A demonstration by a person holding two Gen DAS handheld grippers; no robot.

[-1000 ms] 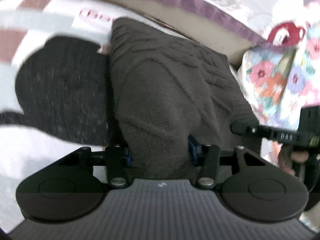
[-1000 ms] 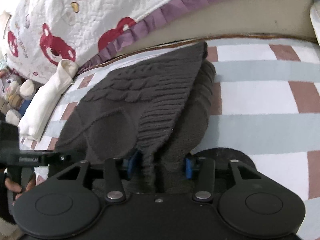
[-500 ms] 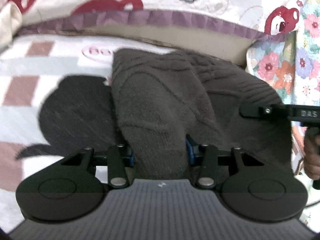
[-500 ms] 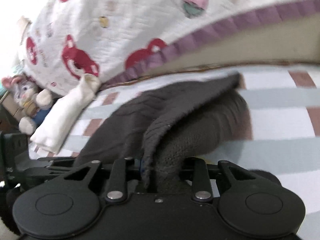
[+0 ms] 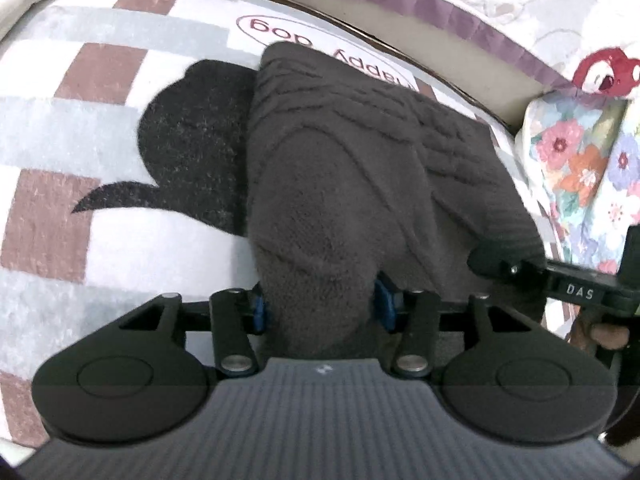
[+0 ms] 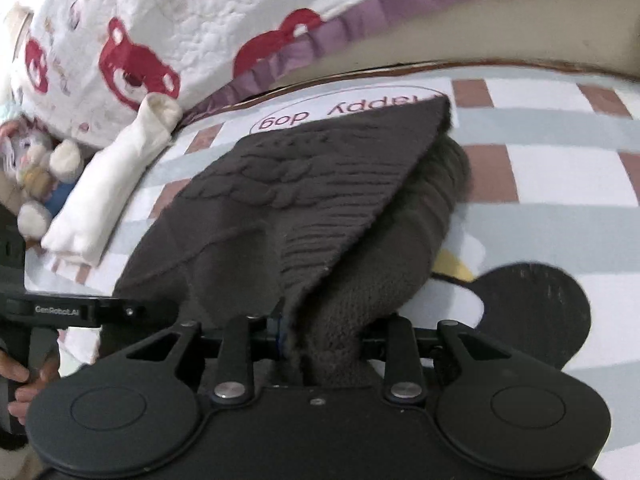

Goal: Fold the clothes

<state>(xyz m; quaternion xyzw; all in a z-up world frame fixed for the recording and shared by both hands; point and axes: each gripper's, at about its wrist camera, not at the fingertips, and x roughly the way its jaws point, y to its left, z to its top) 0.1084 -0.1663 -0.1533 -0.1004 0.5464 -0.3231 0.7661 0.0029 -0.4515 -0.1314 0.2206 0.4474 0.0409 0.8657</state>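
One checked rug [image 5: 72, 208] beside quilt [image 6: 120, 12]

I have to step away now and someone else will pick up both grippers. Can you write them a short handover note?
Left gripper: jaws opening, dark knit sweater bunched between them.
Right gripper: closed on the sweater's other near edge.
Sweater lies partly folded on the checked rug, its near edge lifted by both grippers.
Left: lay this fold down, flatten, finish folding.
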